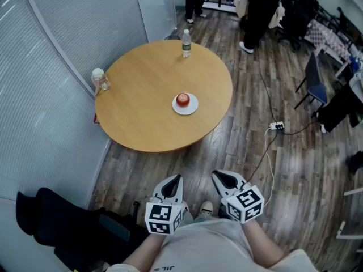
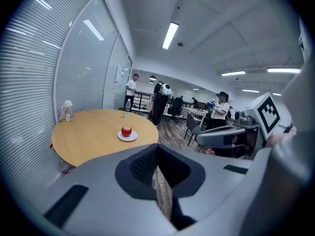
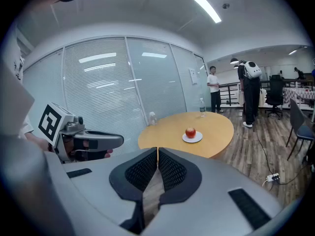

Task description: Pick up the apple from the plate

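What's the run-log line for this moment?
left hand-held gripper: shut, empty | right hand-held gripper: shut, empty | apple: on plate, not yet picked

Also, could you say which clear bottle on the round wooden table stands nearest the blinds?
The squat clear bottle at the left edge of the round wooden table in the head view; the tall slim bottle stands at its far edge.

The left gripper (image 1: 176, 179) and right gripper (image 1: 220, 176) are grey, wedge-shaped shells with black ribbed fingers (image 3: 143, 171). Each carries a white cube (image 1: 161, 218) printed with black square markers. The person wears a pale shirt (image 1: 198, 245).
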Demonstrator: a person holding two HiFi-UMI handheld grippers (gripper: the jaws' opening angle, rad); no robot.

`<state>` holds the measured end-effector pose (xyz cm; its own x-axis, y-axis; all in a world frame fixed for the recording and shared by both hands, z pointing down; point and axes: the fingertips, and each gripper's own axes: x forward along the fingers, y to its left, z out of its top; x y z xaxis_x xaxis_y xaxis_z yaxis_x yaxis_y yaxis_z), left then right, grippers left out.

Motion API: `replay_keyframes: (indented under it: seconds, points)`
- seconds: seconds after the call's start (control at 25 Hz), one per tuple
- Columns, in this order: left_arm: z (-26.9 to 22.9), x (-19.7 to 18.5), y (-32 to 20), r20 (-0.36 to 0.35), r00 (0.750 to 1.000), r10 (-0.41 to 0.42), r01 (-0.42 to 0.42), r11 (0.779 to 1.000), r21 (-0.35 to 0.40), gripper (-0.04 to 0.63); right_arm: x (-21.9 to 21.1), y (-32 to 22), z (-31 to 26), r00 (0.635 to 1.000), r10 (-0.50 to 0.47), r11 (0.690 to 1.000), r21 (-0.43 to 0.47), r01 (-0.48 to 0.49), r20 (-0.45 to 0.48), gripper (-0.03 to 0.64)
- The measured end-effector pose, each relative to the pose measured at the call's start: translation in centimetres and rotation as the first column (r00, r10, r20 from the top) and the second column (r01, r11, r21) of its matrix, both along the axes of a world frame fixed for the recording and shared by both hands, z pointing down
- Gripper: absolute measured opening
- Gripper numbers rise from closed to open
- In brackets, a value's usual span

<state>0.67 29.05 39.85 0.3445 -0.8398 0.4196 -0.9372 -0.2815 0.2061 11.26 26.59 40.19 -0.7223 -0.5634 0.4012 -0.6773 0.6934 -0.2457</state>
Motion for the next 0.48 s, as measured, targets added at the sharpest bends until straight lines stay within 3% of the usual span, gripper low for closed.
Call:
replay_keyframes:
  seconds: [0.48]
  points:
    - [-0.1, -1.4, -0.2, -0.010, 1.000, -0.009, 0.009, 1.000, 0.003, 0.003, -1.0, -0.3, 0.0, 1.000, 0.021, 1.000, -0.009, -0.021, 0.004, 0.034]
